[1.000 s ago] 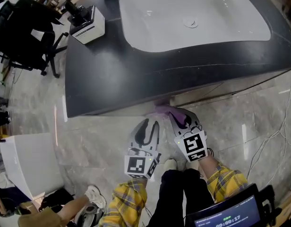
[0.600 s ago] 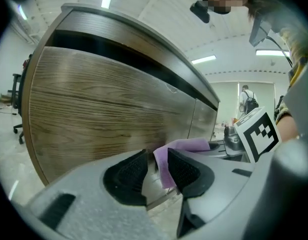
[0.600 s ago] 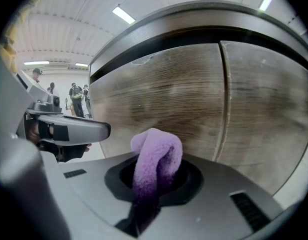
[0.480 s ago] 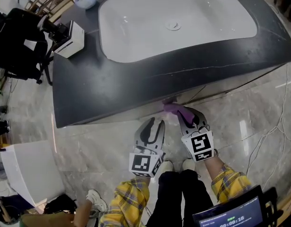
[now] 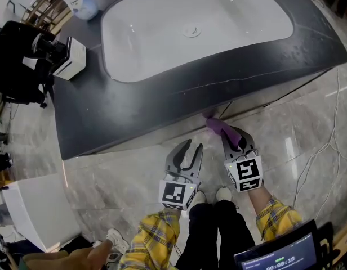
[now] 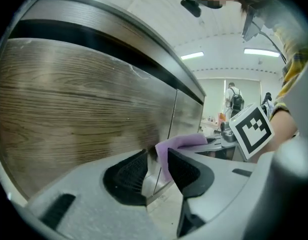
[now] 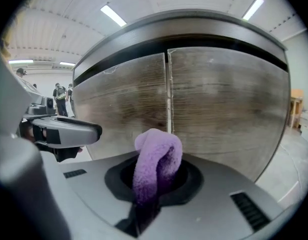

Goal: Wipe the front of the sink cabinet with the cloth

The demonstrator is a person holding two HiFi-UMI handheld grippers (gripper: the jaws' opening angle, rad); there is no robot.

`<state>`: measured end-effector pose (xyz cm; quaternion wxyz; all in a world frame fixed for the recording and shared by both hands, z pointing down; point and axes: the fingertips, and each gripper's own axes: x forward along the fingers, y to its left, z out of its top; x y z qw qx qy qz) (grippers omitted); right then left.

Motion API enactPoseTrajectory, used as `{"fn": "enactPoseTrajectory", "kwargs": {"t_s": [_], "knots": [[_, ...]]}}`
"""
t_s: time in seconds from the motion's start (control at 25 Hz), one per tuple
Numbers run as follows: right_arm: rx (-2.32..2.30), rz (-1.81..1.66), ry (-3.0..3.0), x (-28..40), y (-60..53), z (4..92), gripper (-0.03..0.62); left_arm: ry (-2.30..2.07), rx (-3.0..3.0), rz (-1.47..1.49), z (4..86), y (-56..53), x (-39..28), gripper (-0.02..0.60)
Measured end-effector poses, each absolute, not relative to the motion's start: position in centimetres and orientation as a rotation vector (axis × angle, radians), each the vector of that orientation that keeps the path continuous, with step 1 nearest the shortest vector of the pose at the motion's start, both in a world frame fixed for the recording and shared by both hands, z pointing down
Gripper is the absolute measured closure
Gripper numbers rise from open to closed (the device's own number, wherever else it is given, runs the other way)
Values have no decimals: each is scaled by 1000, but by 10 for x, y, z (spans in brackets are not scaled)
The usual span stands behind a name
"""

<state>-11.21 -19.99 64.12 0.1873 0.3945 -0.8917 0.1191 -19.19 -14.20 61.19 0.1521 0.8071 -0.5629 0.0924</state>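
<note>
The sink cabinet has a dark counter (image 5: 162, 103) around a white basin (image 5: 190, 27). Its wood-grain front (image 7: 219, 99) fills the right gripper view, with the seam between two doors straight ahead. My right gripper (image 5: 232, 138) (image 7: 154, 184) is shut on a purple cloth (image 7: 156, 161) (image 5: 217, 126), and the cloth's folded end sits against or just short of that seam, under the counter edge. My left gripper (image 5: 191, 148) (image 6: 156, 166) hangs a little to the left, open and holding nothing, close to the left door (image 6: 84, 109). The cloth (image 6: 181, 143) shows beyond its jaws.
A white box (image 5: 69, 58) with a black device and a bottle (image 5: 80, 4) stand on the counter's left end. A black chair (image 5: 16, 66) and a white bin (image 5: 32, 207) are at the left. Cables (image 5: 325, 145) trail over the marble floor at the right.
Both grippers have moved right along the cabinet front, the right one carrying the cloth with it. The head view has shifted, so the sink now sits further left.
</note>
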Motion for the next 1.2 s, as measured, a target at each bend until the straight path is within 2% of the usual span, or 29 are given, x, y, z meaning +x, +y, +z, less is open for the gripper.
{"fn": "enactPoseTrajectory", "kwargs": {"t_s": [0.56, 1.2], "knots": [[1150, 370, -2532, -112, -150, 559, 553, -1557, 2370, 312, 541, -113, -183, 472], [1208, 315, -2567, -119, -131, 495, 553, -1599, 2420, 203, 469, -89, -198, 471]]}}
